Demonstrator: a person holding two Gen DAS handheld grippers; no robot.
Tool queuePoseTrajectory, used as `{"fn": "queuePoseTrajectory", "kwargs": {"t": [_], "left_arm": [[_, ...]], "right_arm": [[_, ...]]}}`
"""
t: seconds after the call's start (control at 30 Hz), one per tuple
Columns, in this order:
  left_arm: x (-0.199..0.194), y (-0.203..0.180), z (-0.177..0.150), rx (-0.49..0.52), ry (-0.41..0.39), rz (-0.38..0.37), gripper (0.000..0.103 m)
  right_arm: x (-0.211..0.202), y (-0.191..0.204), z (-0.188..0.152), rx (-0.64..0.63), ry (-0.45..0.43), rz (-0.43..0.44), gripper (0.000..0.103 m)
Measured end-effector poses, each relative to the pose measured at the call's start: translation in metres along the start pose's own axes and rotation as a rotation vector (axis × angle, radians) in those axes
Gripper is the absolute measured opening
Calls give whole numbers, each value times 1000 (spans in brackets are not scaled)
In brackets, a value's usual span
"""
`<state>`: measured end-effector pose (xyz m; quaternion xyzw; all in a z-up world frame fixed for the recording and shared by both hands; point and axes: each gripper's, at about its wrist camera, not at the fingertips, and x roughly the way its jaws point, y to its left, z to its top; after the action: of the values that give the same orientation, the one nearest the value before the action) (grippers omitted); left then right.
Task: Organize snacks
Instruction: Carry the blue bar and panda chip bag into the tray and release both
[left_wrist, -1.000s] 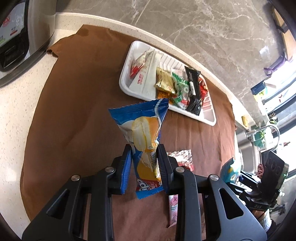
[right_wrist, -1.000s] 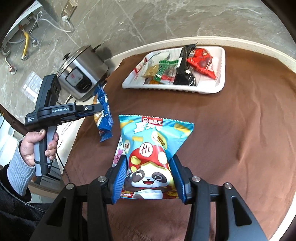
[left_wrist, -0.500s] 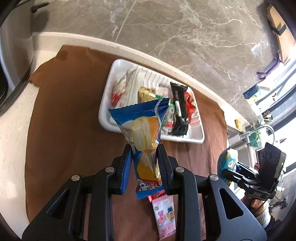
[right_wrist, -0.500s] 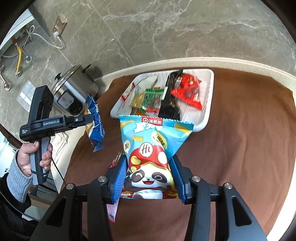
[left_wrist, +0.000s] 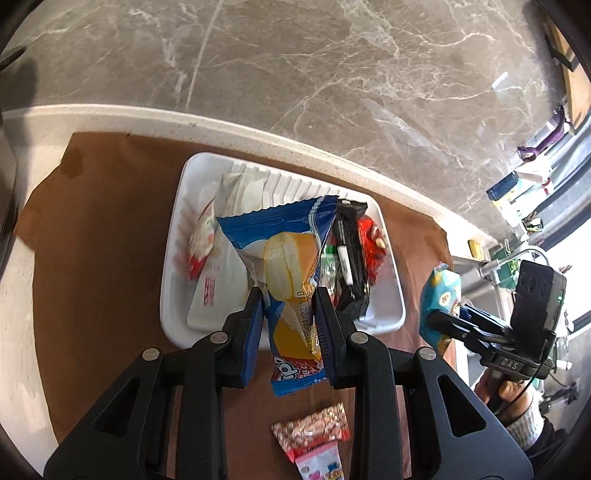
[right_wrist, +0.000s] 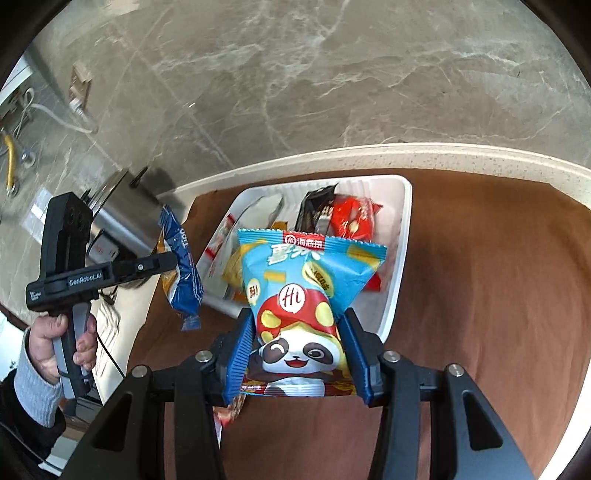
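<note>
Both hand-held grippers pinch packets above the half-filled white foam tray (left_wrist: 173, 236): left hand-held gripper (left_wrist: 290, 317) a blue-and-yellow cake packet (left_wrist: 291, 266), right hand-held gripper (right_wrist: 297, 354) a light-blue panda snack bag (right_wrist: 306, 291); two small pink-and-red packets (left_wrist: 314, 439) remain before the tray.

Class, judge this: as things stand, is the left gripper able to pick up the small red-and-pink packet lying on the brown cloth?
Probably not yet. The left gripper is already shut on the blue snack bag, so the red-and-pink packet on the brown cloth must wait.

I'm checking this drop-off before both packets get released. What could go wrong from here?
The white tray already looks crowded, so the blue cake packet or the panda chips bag might land on other wrappers and slide off. The left gripper and right gripper head for the same tray and could bump.
</note>
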<state>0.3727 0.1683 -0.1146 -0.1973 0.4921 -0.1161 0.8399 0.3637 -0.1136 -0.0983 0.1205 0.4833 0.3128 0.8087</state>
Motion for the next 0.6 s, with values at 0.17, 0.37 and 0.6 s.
{"fn": "queuePoseTrajectory", "kwargs": {"t": [0.17,0.37,0.6], "left_arm": [[19,-2,27,19,10,11,25],[42,-4,49,41,26,27,25],[73,-7,66,72,54,102,27]], "right_arm": [[17,-7,11,21,6,1,50],[34,-13,21,29,12,-16,50],[47,-9,26,-13,27,-73,58]]}}
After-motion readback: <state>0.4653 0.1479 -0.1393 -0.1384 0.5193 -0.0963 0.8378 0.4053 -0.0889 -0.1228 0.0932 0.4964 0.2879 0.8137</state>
